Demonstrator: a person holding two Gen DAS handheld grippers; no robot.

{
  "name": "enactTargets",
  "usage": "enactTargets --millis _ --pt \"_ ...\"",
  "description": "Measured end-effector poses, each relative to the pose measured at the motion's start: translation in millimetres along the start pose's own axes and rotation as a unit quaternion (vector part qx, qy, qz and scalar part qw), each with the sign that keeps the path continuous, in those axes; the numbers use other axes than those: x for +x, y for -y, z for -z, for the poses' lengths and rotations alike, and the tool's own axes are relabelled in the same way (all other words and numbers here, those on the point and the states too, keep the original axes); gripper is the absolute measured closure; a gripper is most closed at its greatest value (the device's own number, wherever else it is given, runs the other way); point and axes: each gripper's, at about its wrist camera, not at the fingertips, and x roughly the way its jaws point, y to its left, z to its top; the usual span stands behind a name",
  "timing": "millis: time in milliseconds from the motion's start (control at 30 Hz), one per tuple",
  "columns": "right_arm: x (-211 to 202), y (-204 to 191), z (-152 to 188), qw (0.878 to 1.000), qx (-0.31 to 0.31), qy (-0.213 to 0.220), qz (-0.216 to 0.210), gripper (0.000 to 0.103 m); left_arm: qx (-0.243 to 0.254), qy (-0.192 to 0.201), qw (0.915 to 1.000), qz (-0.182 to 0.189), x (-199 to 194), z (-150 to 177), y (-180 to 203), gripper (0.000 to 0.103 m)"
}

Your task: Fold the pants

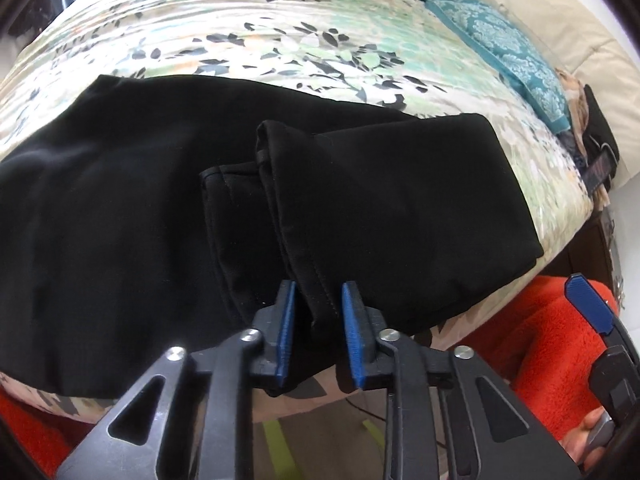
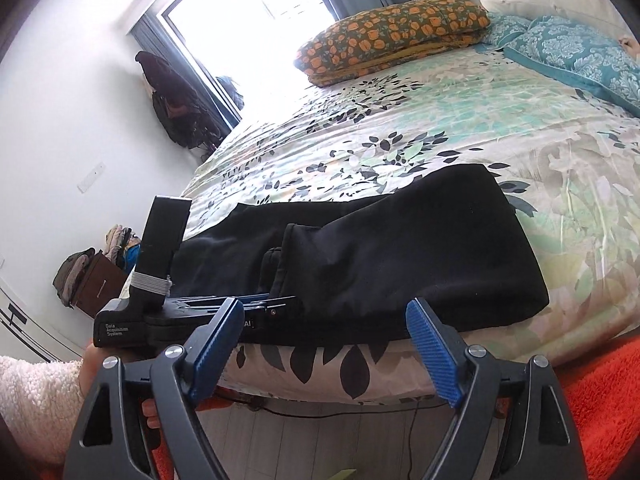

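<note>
Black, soft matte-fabric pants (image 1: 120,208) lie across the near edge of the floral-print bedspread (image 1: 240,40), long axis running left-right, i.e. crosswise to both claws' pointing direction. Right portion is already doubled over, w/ the hem ends (image 1: 280,184) stacked on top near the middle.

Left gripper (image 1: 318,320) sits right at the near edge; blue ribbed pads (image 1: 352,332) straddle a stitched fold of cloth w/ a small gap each side, so partly open. Can't tell if the cloth is actually pinched; looks more like around than clamped.

Right gripper (image 2: 324,344) hangs just off the bed edge, spread wide, nothing in it. Pants (image 2: 400,248) are straight ahead and slightly above it, near but not touching.

So left is the nearer claw, already on the fabric. My guess: next fold goes along the long axis, left-to-right or reverse. Cloth looks limp, slightly bunched at the hems, likely to sag if lifted from one point.
</note>
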Motion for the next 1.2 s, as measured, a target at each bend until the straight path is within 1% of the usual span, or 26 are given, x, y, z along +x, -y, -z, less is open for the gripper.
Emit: enactTargets --millis 100,167,233,300,367,400,467,533,600,633,667,700,767,800,867,933,967,1033,1133,1200 --pt "-3 -2 0 1.0 -0.007 0.008 0.004 0.02 0.015 0.03 0.9994 -0.007 -18 1 5 0.092" --pt "-5 -1 0 1.0 -0.009 0.017 0.011 0.02 0.015 0.049 0.9987 -0.002 -36 2 5 0.092" --pt "-10 0 0 0.999 -0.01 0.026 0.022 0.02 0.015 0.059 0.9982 0.001 -48 5 0 0.092" --pt "-11 5 -2 0.999 -0.007 0.029 0.039 0.019 0.011 0.055 0.9984 -0.005 -48 9 -12 0.092" --pt "-8 12 -6 0.998 0.004 0.028 0.057 0.018 0.001 0.037 0.9991 -0.019 -36 13 -22 0.092" --pt "-4 16 -8 0.997 0.006 0.023 0.071 0.018 -0.007 0.029 0.9994 -0.02 -29 13 -25 0.092" --pt "11 21 -13 0.994 -0.003 0.002 0.11 0.017 -0.01 0.026 0.9993 -0.024 -21 17 -28 0.092" --pt "36 26 -15 0.99 -0.023 -0.038 0.137 0.017 0.005 0.031 0.999 -0.034 -19 19 -24 0.091" --pt "63 28 -9 0.984 -0.047 -0.081 0.154 0.017 0.017 0.031 0.9986 -0.04 -17 20 -21 0.09" --pt "76 27 -5 0.978 -0.065 -0.107 0.166 0.016 0.015 0.029 0.9988 -0.038 -17 20 -23 0.087" --pt "86 25 0 0.974 -0.083 -0.118 0.177 0.011 0.008 0.028 0.999 -0.034 -18 19 -26 0.08" --pt "89 21 2 0.972 -0.098 -0.112 0.182 0.01 -0.005 0.028 0.9993 -0.025 -21 18 -32 0.075" --pt "93 17 5 0.97 -0.113 -0.109 0.186 0.007 -0.045 0.036 0.9983 -0.013 -29 16 -50 0.045" --pt "94 17 7 0.969 -0.118 -0.109 0.19 0.007 -0.07 0.052 0.9962 -0.013 -37 15 -61 0.042" --pt "94 16 10 0.968 -0.122 -0.105 0.194 0.007 -0.111 0.082 0.9903 -0.013 -53 10 -80 0.041" --pt "95 15 9 0.967 -0.123 -0.104 0.195 0.006 -0.131 0.104 0.9859 -0.01 -65 5 -85 0.041" --pt "95 16 9 0.967 -0.123 -0.105 0.195 0.005 -0.126 0.114 0.9854 -0.01 -70 3 -81 0.041" --pt "95 15 10 0.967 -0.122 -0.105 0.197 0.004 -0.089 0.133 0.987 -0.008 -74 -1 -58 0.041" --pt "95 13 11 0.966 -0.124 -0.104 0.2 0.004 0.003 0.145 0.9893 -0.006 -64 -5 -12 0.041" --pt "95 13 11 0.967 -0.124 -0.103 0.2 0.004 0.052 0.138 0.989 -0.005 -48 -6 10 0.04"
